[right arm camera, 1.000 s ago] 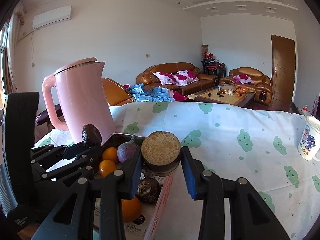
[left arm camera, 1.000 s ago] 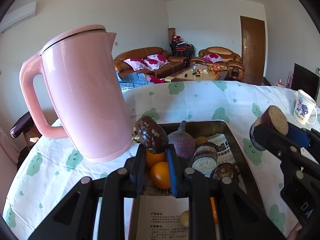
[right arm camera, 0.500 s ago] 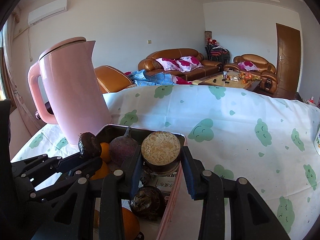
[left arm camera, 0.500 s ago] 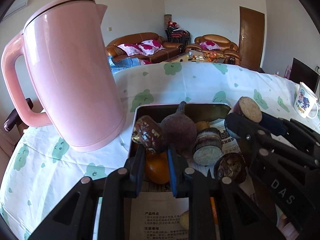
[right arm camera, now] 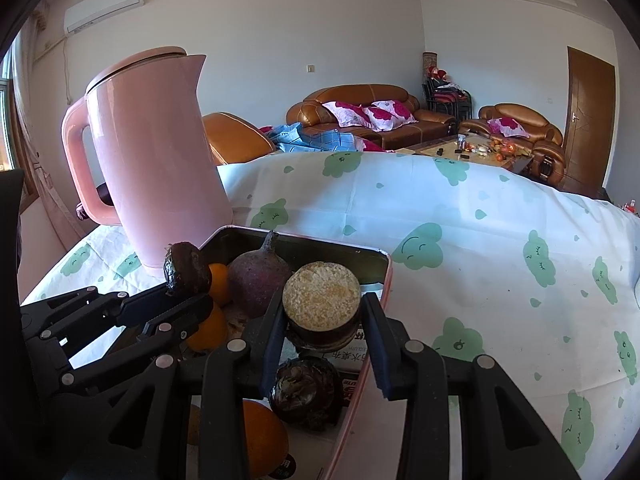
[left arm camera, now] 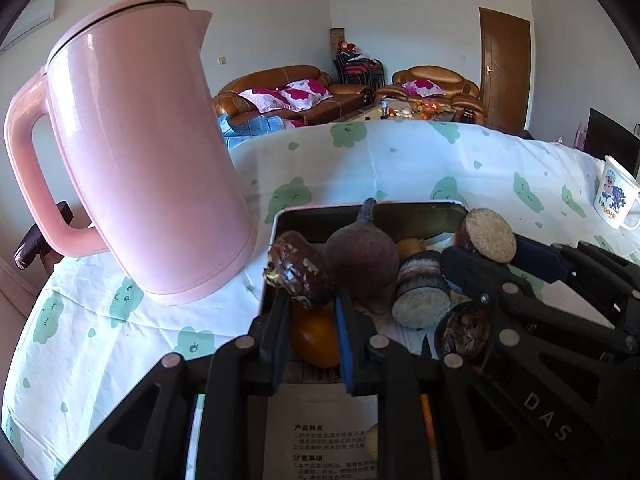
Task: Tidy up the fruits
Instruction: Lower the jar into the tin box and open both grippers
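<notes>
The table [right arm camera: 500,240], under a white cloth printed with green clouds, carries a tall pink kettle [left arm camera: 136,152] at the left and, just beside its base, a shallow pink-rimmed tin tray [right arm camera: 384,276] that serves as the collecting place for the produce. Judging by what lies in it, the sorting is well along: a large purple beet-like root [left arm camera: 362,256] stands at the back, oranges [right arm camera: 218,280] sit at its left, a cut purple tuber piece [left arm camera: 420,296] and a dark, rough round fruit [right arm camera: 308,392] lie on printed paper in the middle, and no loose fruit shows on the cloth outside the tray. Two pieces are not yet set down. The right gripper [right arm camera: 322,320] hangs over the tray's right side, its jaws partly closed and clamped on a stubby purple tuber with a pale cut face [right arm camera: 322,300]. The left gripper [left arm camera: 308,300] hovers over the tray's left part, its jaws drawn narrow and pinching a small, dark, wrinkled fruit [left arm camera: 296,268] at their tips. What remains, as I read it, is lowering and releasing both into free spots. A cartoon mug [left arm camera: 616,196] stands well apart at the far right.
</notes>
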The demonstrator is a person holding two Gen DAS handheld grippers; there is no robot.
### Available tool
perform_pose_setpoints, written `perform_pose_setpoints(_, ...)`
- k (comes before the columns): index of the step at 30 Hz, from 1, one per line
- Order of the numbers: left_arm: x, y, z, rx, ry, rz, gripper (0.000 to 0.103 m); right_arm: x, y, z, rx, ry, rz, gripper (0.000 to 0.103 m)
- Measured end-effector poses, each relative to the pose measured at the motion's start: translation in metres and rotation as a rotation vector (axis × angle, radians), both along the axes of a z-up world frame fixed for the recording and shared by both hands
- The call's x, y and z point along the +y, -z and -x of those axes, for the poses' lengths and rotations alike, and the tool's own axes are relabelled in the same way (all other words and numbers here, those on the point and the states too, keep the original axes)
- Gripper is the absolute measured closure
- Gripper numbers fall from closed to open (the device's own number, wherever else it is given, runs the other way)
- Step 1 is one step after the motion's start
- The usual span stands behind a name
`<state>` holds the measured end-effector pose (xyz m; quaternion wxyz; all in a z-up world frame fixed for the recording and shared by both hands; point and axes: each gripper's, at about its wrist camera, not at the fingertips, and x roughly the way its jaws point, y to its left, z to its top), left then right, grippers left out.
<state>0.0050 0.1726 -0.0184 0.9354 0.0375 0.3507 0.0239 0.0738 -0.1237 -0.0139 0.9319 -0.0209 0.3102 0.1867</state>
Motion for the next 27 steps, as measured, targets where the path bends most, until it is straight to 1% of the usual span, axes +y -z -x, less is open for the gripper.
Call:
perform_pose_setpoints(5,0.001,0.001,0.001,-0.007,-0.005,-0.016,0.081,0.001,0.001,0.001,0.010,-0.009,0.007,0.063)
perform_pose_setpoints(9,0.001,0.001,0.006,-0.028,-0.018,-0.055,0.081,0.005,0.002,0.002,0.010,-0.035,0.017,0.063)
perform_pose_setpoints(12,0.006,0.002,0.005,-0.025,-0.020,-0.031,0.081,0.005,0.003,0.003,0.013,-0.050,0.011,0.063)
perform_pose_setpoints(16,0.007,0.002,0.006,-0.028,-0.019,-0.022,0.081,0.004,0.002,0.003,0.017,-0.070,-0.008,0.063)
perform_pose_setpoints(20,0.010,0.000,0.007,-0.029,-0.015,0.003,0.081,0.002,0.001,0.003,0.017,-0.102,-0.039,0.062)
perform_pose_setpoints(23,0.012,0.000,0.009,-0.033,-0.012,0.024,0.081,-0.001,0.000,0.004,0.019,-0.141,-0.083,0.062)
perform_pose_setpoints(24,0.012,0.000,0.009,-0.034,-0.012,0.033,0.080,-0.003,0.000,0.005,0.016,-0.154,-0.101,0.061)
perform_pose_setpoints(25,0.013,0.000,0.010,-0.036,-0.012,0.041,0.078,-0.006,-0.001,0.007,0.007,-0.164,-0.121,0.058)
perform_pose_setpoints(26,0.012,0.000,0.010,-0.037,-0.008,0.047,0.075,-0.008,-0.003,0.010,-0.008,-0.175,-0.142,0.046)
perform_pose_setpoints(27,0.010,0.000,0.011,-0.040,-0.002,0.048,0.073,-0.011,-0.005,0.013,-0.026,-0.178,-0.159,0.032)
